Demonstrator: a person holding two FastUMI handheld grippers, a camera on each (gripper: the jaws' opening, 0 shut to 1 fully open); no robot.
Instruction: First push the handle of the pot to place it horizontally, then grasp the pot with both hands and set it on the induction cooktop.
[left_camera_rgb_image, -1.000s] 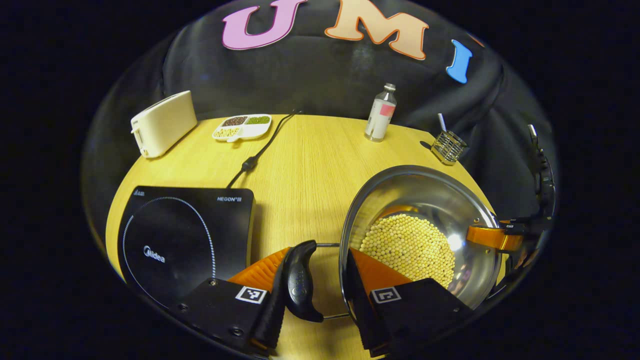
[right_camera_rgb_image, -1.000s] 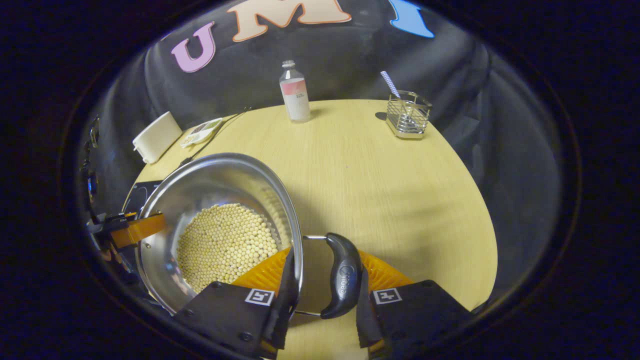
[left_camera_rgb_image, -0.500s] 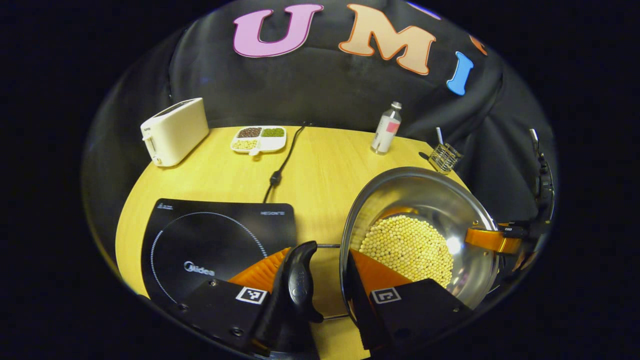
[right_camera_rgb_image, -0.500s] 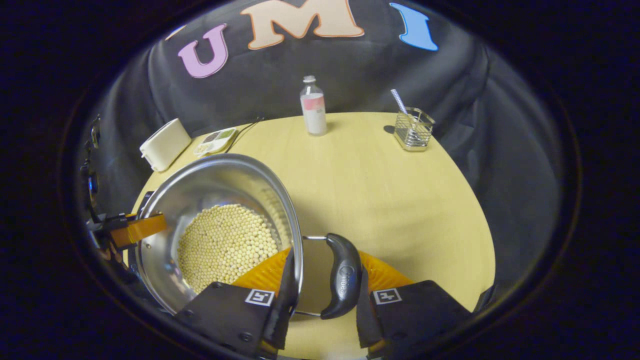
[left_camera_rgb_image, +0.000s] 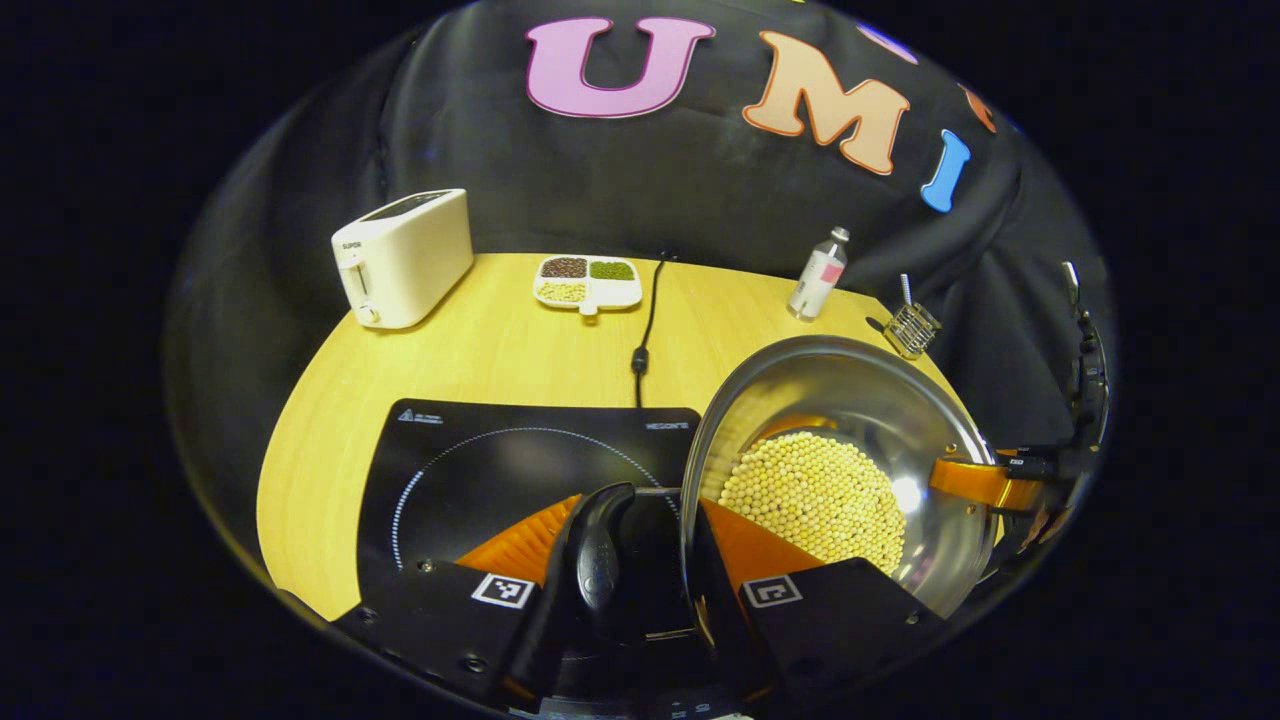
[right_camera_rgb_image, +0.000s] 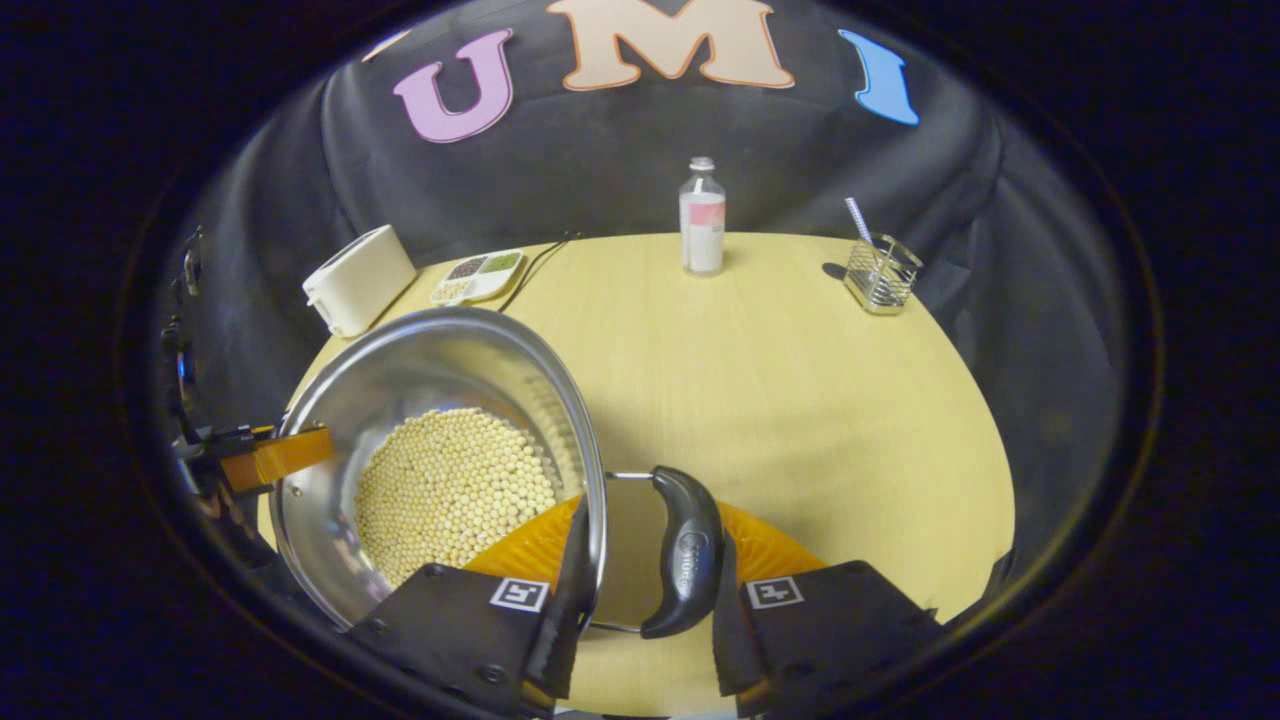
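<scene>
A steel pot (left_camera_rgb_image: 850, 390) holding yellow beans (left_camera_rgb_image: 810, 495) hangs above the table, carried by both grippers. My left gripper (left_camera_rgb_image: 630, 560) is shut on the pot's black left handle (left_camera_rgb_image: 598, 555), with one orange finger inside the rim. The black induction cooktop (left_camera_rgb_image: 480, 470) lies under that handle and to its left. In the right gripper view, my right gripper (right_camera_rgb_image: 645, 555) is shut on the pot's right handle (right_camera_rgb_image: 685, 550), with the pot (right_camera_rgb_image: 430, 360) to its left. Each view shows the other gripper's orange finger on the far rim.
At the back of the round wooden table (right_camera_rgb_image: 780, 380) stand a white toaster (left_camera_rgb_image: 405, 255), a divided dish of beans (left_camera_rgb_image: 588, 282), a small bottle (left_camera_rgb_image: 818, 285) and a wire holder (left_camera_rgb_image: 912, 328). The cooktop's cable (left_camera_rgb_image: 645, 330) runs back to the wall.
Both grippers have carried the pot to the left. The cooktop, earlier off to the left, now lies under the left handle. The grips are unchanged.
</scene>
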